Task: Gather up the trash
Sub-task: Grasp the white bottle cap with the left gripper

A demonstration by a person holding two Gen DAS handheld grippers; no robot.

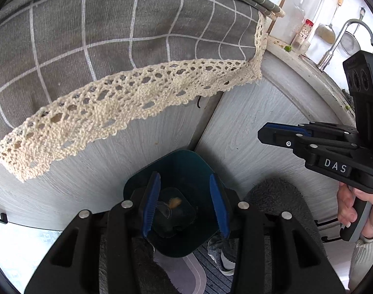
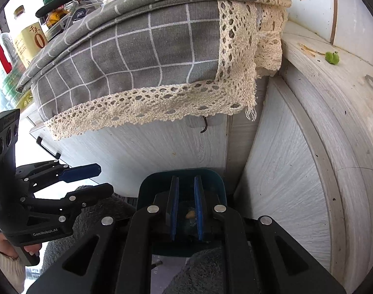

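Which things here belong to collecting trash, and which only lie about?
For the job:
- dark teal plastic trash bin
- orange scrap inside it
- left gripper
- right gripper

Lying about:
- grey checked cloth with cream lace
- red-capped spice jar
- steel tap

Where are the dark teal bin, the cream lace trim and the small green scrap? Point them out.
dark teal bin [image 1: 184, 164], left wrist view, back inner wall.
cream lace trim [image 2: 147, 105], right wrist view, hanging lower edge.
small green scrap [image 2: 332, 57], right wrist view, its middle.

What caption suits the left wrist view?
Open left gripper poised above a dark bin holding an orange scrap.
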